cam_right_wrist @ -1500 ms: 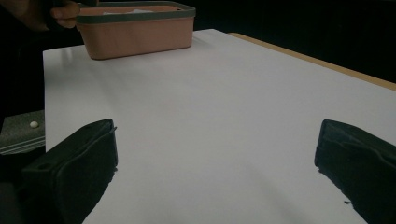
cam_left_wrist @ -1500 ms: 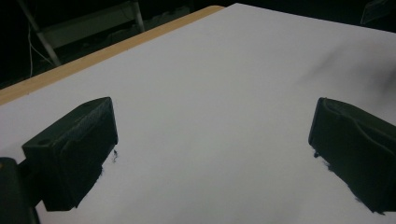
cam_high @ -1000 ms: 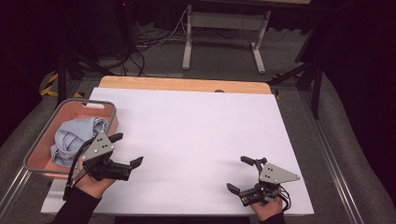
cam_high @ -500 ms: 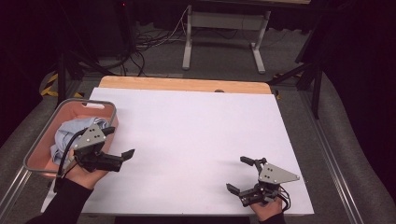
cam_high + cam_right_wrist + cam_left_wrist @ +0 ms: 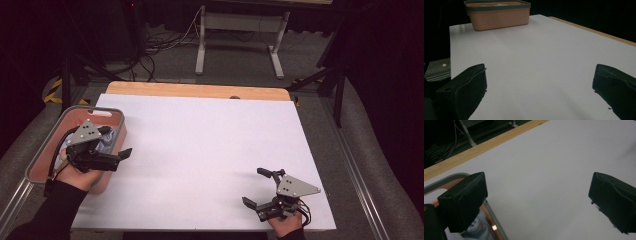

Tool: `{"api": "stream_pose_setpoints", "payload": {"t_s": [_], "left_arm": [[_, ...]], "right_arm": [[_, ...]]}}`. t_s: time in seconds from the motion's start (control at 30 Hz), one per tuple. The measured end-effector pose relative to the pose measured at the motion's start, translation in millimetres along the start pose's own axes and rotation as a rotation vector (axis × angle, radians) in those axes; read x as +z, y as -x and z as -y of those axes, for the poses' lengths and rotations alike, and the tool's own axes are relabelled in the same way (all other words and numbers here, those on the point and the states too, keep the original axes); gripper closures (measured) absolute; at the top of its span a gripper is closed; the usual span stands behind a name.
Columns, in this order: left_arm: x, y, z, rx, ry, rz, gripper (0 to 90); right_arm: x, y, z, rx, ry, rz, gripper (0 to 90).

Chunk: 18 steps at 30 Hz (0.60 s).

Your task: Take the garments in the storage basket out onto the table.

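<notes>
A salmon basket [image 5: 40,161] with a grey rim sits at the table's left edge and holds a pale blue-grey cloth [image 5: 108,143]. My left gripper [image 5: 118,142] hovers over the basket's near right corner, open and holding nothing. In the left gripper view its jaws stand wide apart over the basket rim [image 5: 451,178], the cloth [image 5: 477,230] and the white surface. My right gripper [image 5: 253,186] rests low near the table's front right edge, open and empty. In the right gripper view the basket [image 5: 497,16] stands far off beyond the wide jaws.
The white table top [image 5: 210,135] has a bare wooden strip [image 5: 195,90] along its far edge. Behind it on the floor are a metal stand [image 5: 202,47] and cables [image 5: 160,42]. Grey rails [image 5: 357,165] run along both sides of the table.
My left gripper has moved left and back from the table surface to above the basket. The right gripper has stayed still.
</notes>
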<state>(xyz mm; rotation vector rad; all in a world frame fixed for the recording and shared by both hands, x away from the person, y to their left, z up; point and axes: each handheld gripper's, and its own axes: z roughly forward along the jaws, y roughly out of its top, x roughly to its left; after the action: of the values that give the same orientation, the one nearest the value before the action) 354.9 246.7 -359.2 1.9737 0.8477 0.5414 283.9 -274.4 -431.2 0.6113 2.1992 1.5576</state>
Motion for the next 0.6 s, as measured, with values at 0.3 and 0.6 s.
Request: {"api": "stream_pose_setpoints", "payload": {"t_s": [0.3, 0.6], "left_arm": [[-3.2, -23.1, 2.0, -0.020, -0.034, -0.040, 3.7], [-2.5, -42.6, 6.9, -0.052, -0.077, -0.065, 4.5]], "right_arm": [[1.2, -0.1, 0.7, 0.004, -0.002, -0.002, 0.1], [1.5, 0.2, 1.0, 0.005, -0.007, -0.001, 0.1]]}}
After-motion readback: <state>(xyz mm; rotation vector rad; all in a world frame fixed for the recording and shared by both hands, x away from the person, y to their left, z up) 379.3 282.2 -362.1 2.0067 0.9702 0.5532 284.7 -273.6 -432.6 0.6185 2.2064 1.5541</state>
